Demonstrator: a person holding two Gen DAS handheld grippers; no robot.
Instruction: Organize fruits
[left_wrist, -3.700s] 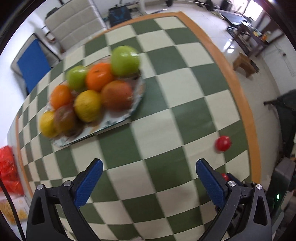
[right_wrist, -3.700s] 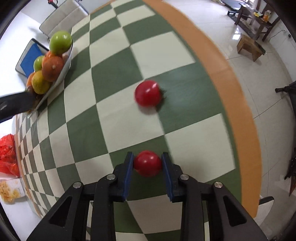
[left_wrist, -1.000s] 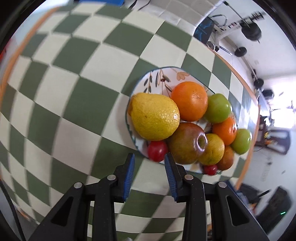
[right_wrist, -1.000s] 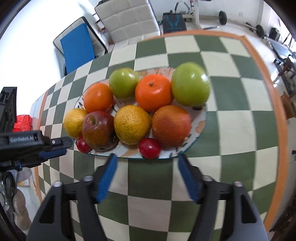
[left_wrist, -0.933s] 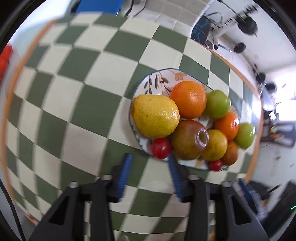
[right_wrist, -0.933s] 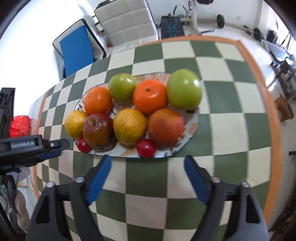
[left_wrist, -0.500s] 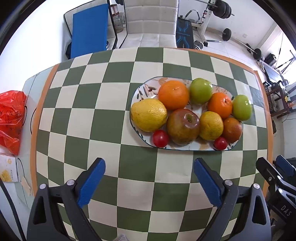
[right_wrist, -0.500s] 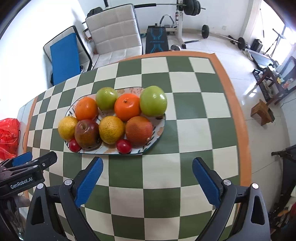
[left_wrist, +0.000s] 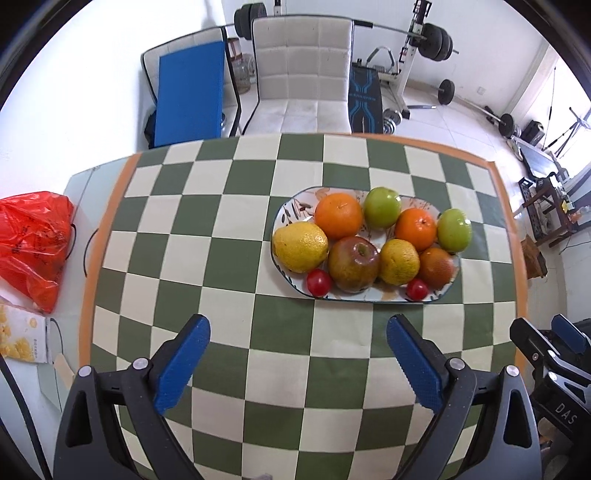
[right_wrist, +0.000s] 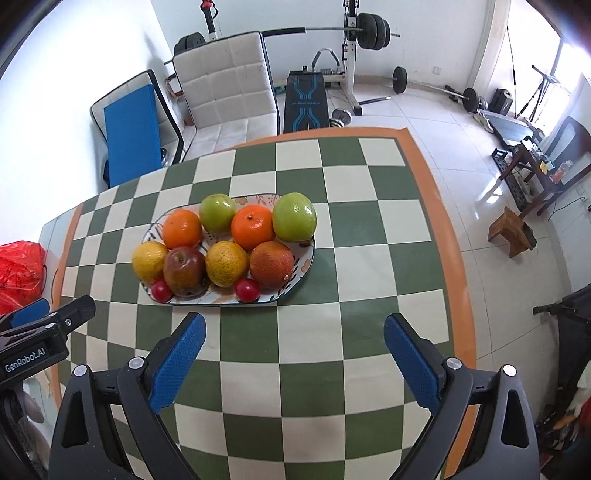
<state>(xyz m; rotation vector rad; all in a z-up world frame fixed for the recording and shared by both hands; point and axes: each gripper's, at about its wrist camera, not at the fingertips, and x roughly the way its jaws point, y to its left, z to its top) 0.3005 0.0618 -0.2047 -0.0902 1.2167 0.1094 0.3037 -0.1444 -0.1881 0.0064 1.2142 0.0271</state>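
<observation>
Both pulled back and raised since a second ago, left gripper (left_wrist: 298, 354) and right gripper (right_wrist: 294, 352) spread wide, empty; all fruit on plate (left_wrist: 291, 209), two cherry tomatoes (left_wrist: 319, 282) at near rim; placing apparently finished, next only checking for strays.

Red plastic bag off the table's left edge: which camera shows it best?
The left wrist view: the crumpled red plastic bag shows almost whole beside the orange-bordered checkered tablecloth. The right wrist view catches only part of it, cut by the frame edge.
</observation>
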